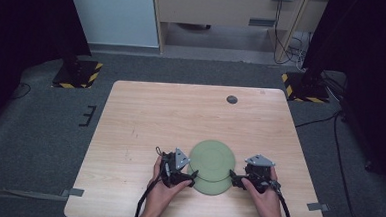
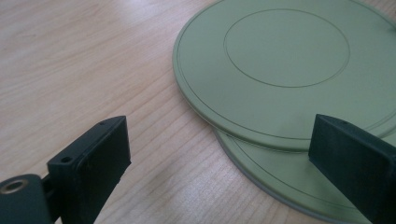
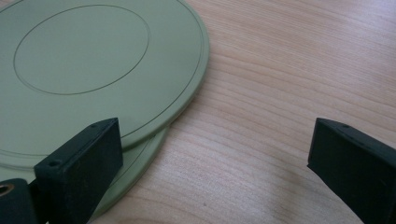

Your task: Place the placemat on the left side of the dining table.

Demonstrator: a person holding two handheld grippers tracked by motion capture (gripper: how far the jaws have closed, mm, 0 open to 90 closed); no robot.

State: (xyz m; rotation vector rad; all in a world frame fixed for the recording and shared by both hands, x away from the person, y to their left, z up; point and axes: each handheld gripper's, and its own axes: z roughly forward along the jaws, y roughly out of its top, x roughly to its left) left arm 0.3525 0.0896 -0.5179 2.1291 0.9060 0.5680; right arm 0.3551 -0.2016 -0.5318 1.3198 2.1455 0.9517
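green round plates (image 1: 211,164) stacked offset on wood; both grippers wide open, empty.

Lower plate (image 2: 280,172) mostly hidden under upper plate (image 2: 280,60); both cut off by frame edges.

- Worktop (image 1: 180,118): pale wood with rounded corners; a small dark round disc (image 1: 232,99) sits near its far edge.
- Floor (image 1: 34,130): grey carpet, with tape strips (image 1: 75,192) at the worktop's near corners.
- Stand bases (image 1: 76,73): black, edged with yellow-and-black hazard stripes, at far left and far right.
- Far wall: pale panel (image 1: 115,14) beside light wooden furniture (image 1: 226,10); cables (image 1: 289,43) hang at right.
- Sides: dark curtains (image 1: 20,24).
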